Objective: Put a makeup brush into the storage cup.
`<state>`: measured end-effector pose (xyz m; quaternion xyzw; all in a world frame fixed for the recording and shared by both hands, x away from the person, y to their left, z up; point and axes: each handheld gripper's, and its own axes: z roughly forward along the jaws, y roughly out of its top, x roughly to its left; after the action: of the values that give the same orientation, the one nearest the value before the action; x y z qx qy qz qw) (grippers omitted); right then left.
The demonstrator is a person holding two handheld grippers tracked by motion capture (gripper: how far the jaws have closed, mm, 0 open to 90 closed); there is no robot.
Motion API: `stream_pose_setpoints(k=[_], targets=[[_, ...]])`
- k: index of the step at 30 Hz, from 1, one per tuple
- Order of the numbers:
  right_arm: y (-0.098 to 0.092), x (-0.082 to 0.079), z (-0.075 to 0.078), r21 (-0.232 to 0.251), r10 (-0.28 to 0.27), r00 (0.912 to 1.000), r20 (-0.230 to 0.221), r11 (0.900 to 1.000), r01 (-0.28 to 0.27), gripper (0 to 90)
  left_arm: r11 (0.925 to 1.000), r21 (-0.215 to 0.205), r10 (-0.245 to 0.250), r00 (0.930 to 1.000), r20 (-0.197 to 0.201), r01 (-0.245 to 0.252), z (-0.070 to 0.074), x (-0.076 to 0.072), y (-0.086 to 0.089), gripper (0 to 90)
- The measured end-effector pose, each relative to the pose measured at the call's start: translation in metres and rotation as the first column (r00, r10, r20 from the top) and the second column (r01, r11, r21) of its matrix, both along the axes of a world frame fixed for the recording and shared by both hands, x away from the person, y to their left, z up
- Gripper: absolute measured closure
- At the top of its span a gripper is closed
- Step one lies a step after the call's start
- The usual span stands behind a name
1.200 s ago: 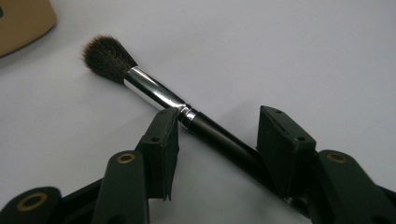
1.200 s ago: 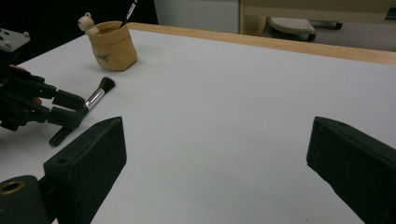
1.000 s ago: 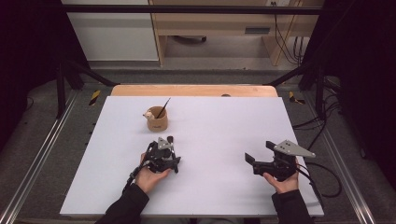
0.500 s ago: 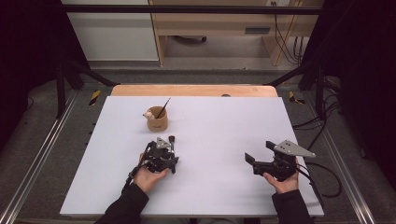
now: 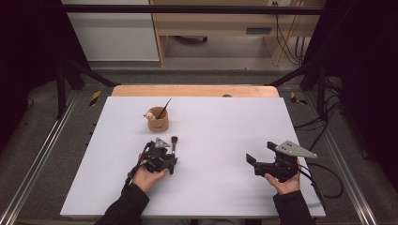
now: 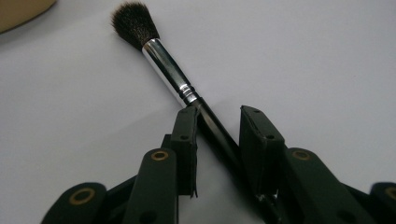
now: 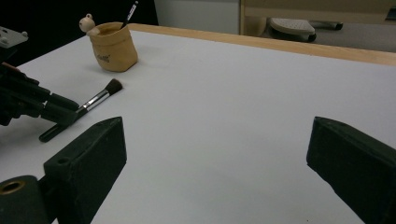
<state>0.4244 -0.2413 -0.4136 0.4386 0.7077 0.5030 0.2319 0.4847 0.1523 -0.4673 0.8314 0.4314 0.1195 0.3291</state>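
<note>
Compared with a second back, the hands sit in the same spots, but the left gripper (image 5: 165, 158) has just been narrowing its jaws around the makeup brush (image 6: 173, 79). In the left gripper view the black handle runs between the 2 pads: the left pad looks to be touching it, while a sliver of gap shows at the right pad, so it isn't clamped yet as far as I can see. The brush lies flat on the white table (image 5: 225, 140), bristles pointing toward the tan pouch-style cup (image 5: 158, 121) just beyond it.

The right gripper (image 5: 263, 161) rests well apart on the other side, jaws spread wide with nothing between them.

Hard to make out: the tail end of the handle is hidden under the left gripper's body in its own view, and the cup is cut off at that view's top left corner. The thin dark stick (image 7: 130, 14) poking out of the cup is too small to identify.

Count: 2 grippers, 1 brush on the table, 1 cup, 1 stick in it, plus 1 little bear-head ornament (image 7: 86, 22) on the cup's rim.
</note>
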Motion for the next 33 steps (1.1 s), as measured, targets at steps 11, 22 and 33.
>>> stream_pose_setpoints(k=[11, 22, 33], targets=[[0.0004, 0.0002, -0.0004, -0.001, 0.002, 1.0000, 0.001, 1.000, -0.002, 5.4, 0.9999, 0.009, -0.006, 0.9999, -0.010, 0.006, 0.0019, -0.0003, 0.0018, 72.2], [0.0001, 0.0002, -0.0002, -0.001, 0.002, 1.0000, 0.002, 1.000, -0.002, 5.4, 0.9997, 0.018, -0.017, 0.9998, -0.012, 0.017, 0.0030, -0.0018, 0.0008, 74.9], [0.0005, 0.0001, -0.0002, 0.001, 0.000, 1.0000, -0.001, 1.000, 0.000, 5.5, 0.9980, 0.040, -0.049, 0.9988, -0.005, 0.049, 0.0045, -0.0035, -0.0004, 77.5]])
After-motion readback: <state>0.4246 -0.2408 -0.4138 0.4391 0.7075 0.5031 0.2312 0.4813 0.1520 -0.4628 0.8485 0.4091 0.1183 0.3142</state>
